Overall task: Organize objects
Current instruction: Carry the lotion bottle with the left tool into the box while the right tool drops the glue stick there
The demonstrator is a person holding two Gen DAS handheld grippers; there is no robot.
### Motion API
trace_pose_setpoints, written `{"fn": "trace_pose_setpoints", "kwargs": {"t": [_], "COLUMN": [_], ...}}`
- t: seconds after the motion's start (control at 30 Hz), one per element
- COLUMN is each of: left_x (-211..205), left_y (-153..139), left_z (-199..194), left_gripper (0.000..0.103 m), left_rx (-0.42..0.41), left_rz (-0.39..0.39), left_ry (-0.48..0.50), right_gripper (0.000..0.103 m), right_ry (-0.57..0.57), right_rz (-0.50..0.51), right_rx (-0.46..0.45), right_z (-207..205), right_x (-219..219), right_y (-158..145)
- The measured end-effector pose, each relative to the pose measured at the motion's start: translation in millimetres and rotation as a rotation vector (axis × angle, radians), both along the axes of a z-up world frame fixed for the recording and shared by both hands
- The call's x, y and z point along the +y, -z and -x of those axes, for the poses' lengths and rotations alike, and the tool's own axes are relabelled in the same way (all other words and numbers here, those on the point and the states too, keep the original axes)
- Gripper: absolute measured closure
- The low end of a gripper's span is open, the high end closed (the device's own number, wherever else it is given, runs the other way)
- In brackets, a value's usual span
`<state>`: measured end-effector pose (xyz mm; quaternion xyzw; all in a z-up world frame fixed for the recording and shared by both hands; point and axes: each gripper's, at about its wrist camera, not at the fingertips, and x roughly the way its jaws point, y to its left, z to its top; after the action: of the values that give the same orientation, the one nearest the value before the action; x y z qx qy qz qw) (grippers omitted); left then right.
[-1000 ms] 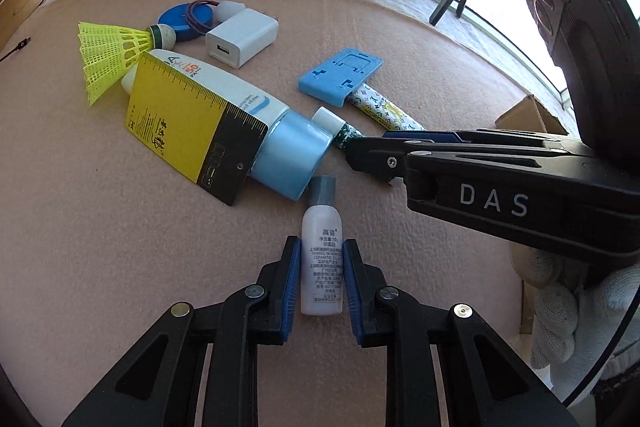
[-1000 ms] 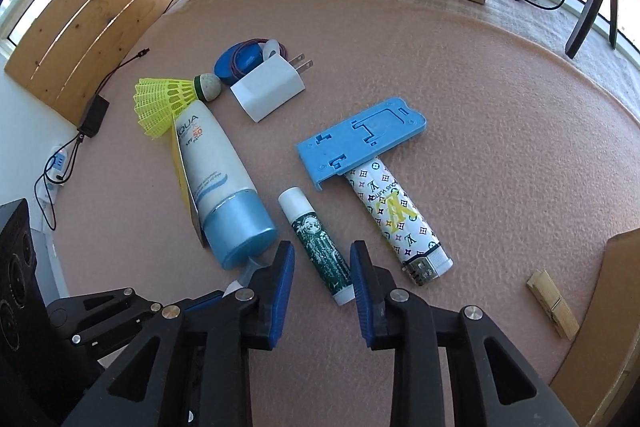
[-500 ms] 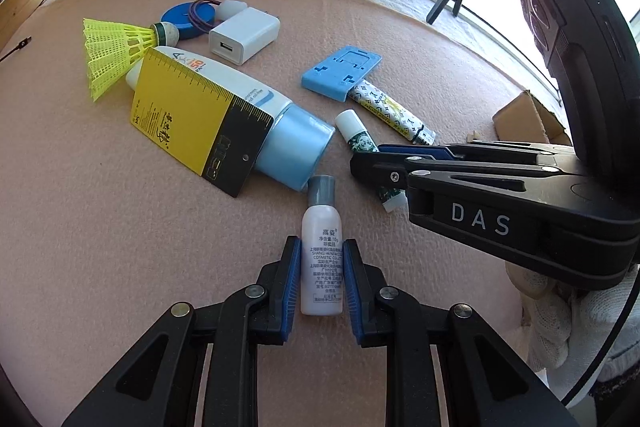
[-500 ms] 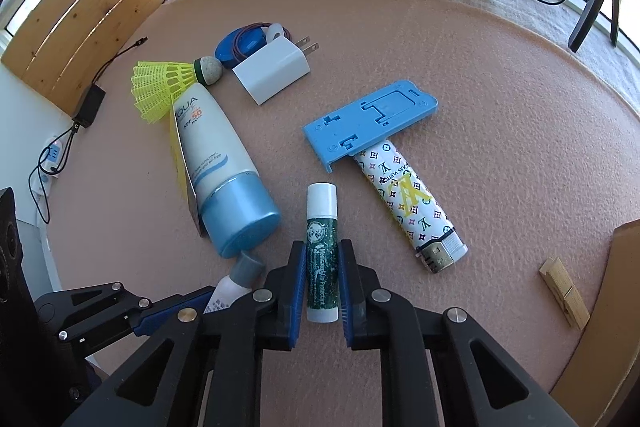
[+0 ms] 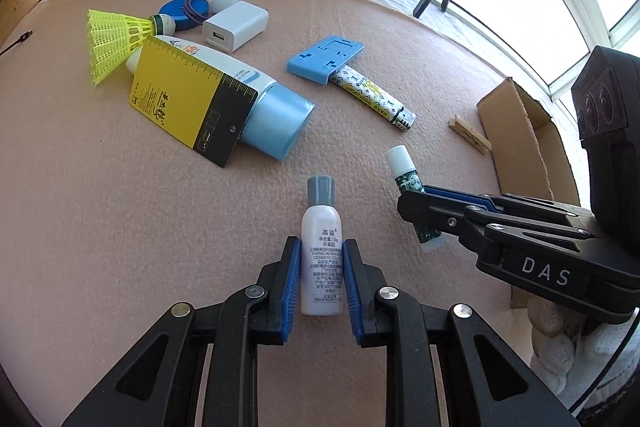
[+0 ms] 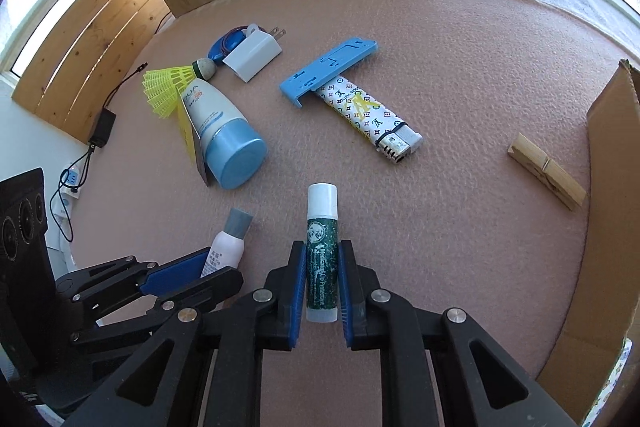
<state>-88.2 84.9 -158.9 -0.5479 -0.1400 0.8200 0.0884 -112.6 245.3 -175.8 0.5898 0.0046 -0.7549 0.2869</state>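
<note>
You have a load in each hand, so the picking step is done and the carrying is next. Your left gripper (image 5: 321, 277) is clenched on the small white bottle (image 5: 322, 259). Your right gripper (image 6: 321, 281), whose jaws have just closed, grasps the green lip balm (image 6: 321, 259), cap pointing to twelve o'clock. The cardboard box (image 6: 604, 195) stands at about three o'clock on the tabletop (image 6: 460, 75), probably the destination. Lift both clear, swing right, and pass over the wooden clothespin (image 6: 546, 177).

The yellow card (image 5: 188, 103) hides much of the sunscreen tube (image 5: 260, 99).
</note>
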Motion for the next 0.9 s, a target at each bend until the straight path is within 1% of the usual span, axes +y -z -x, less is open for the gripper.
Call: {"fn": "trace_pose_setpoints", "kwargs": {"t": [0.1,0.27,0.47,0.7,0.9], "left_x": [3,13,44,97,150], "left_y": [-8,-26,-49,-66,-75], "left_z": [-6,-10,-2,10,19], "left_gripper": [0.081,0.081,0.081,0.081,0.081], "left_rx": [0.012,0.044,0.098,0.143,0.169], "left_rz": [-0.008,-0.021,-0.02,-0.014,-0.01], "left_ry": [0.01,0.038,0.101,0.209,0.305], "right_gripper": [0.089,0.089,0.089,0.089,0.089], "right_ry": [0.029,0.078,0.154,0.281,0.383], "right_rz": [0.03,0.063,0.08,0.031,-0.016], "right_rx": [0.013,0.065,0.134,0.212,0.23], "right_z": [-10,-23,-38,-47,-54], "right_x": [17,46,87,146,198], "right_y": [-12,-38,-67,-87,-86]}}
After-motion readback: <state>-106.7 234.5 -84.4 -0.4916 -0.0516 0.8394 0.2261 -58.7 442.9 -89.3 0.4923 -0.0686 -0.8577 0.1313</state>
